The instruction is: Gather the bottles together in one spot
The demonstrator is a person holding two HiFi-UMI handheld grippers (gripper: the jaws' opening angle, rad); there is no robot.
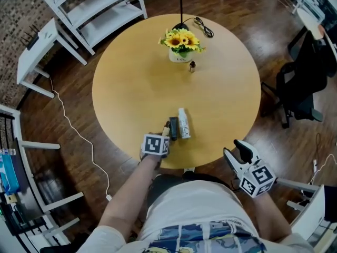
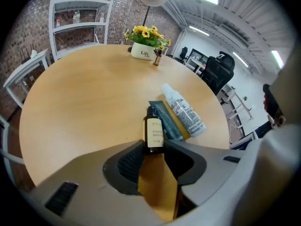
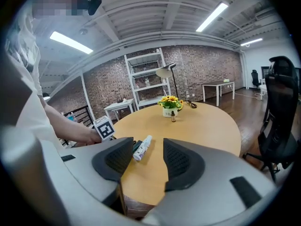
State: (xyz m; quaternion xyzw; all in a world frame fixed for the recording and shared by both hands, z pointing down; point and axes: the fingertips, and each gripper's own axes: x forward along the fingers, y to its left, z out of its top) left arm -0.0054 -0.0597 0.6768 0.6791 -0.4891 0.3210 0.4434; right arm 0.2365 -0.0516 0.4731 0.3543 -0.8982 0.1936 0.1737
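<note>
My left gripper [image 1: 164,135] is shut on a small amber bottle [image 2: 154,133] with a pale label, which rests low on the round wooden table [image 1: 131,88] near its front edge. Right beside it lie a dark teal tube [image 2: 167,120] and a white spray bottle [image 2: 184,111], side by side. A tiny brown dropper bottle [image 1: 192,66] stands far off by the flower pot. My right gripper [image 1: 236,152] is open and holds nothing, off the table's front right edge. In the right gripper view the white spray bottle [image 3: 142,147] shows beyond the jaws.
A white pot of sunflowers [image 1: 180,45] stands at the far side of the table, with a black lamp [image 1: 181,4] and its cable behind it. White shelving [image 1: 100,9] is at the back left, and a black office chair [image 1: 303,83] at the right.
</note>
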